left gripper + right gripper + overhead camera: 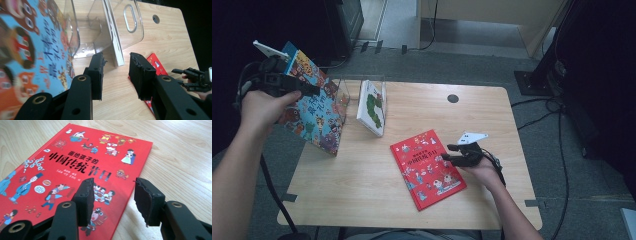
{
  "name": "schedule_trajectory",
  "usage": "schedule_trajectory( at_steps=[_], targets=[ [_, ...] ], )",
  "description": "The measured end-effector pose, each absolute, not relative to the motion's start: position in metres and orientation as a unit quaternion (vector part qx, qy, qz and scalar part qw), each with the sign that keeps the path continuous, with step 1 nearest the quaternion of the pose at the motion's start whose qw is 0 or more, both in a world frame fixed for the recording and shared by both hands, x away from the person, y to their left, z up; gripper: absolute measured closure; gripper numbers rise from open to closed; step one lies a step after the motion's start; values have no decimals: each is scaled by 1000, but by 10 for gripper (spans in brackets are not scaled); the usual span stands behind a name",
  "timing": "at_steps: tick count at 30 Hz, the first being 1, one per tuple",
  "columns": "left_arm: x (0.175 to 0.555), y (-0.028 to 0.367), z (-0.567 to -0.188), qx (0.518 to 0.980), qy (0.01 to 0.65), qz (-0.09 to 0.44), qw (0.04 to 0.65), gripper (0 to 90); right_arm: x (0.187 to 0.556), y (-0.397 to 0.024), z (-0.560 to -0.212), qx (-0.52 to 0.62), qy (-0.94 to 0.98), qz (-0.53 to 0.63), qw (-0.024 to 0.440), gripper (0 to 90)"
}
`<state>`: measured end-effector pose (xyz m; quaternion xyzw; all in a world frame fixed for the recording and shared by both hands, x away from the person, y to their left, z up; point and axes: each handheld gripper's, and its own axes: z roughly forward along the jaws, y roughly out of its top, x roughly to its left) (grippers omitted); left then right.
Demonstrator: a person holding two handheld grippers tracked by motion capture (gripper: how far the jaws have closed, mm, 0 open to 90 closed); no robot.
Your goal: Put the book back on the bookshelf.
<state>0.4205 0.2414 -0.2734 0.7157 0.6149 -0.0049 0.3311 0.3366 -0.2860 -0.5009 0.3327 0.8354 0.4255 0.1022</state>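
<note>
The red book (427,168) lies flat on the table (362,190), a little right of centre; its long axis runs from about 11 o'clock to 5 o'clock in the high view. The right gripper (451,152) sits low at the book's right long edge, at roughly 3 o'clock from its middle, jaws apart with nothing between them; in the right gripper view (113,195) they straddle that edge, one jaw over the cover, the other over bare wood. So the right hand is plainly the nearer, and I judge the next move to be a pinch on that edge. The left gripper (309,89) is up at 10 o'clock by the blue book (314,112), which leans at the clear bin (343,90); its jaws are parted and empty.
</note>
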Motion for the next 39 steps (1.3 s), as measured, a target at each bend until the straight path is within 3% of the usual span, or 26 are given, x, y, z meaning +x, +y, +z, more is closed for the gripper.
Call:
schedule_trajectory(
  at_steps=[21,39],
  targets=[
    [394,187,-345,745,576,-32,335,593,347,-283,-511,341,839,413,92,513],
    [380,154,-410,758,557,-60,335,625,347,-280,-513,339,842,412,80,567]
  ],
)
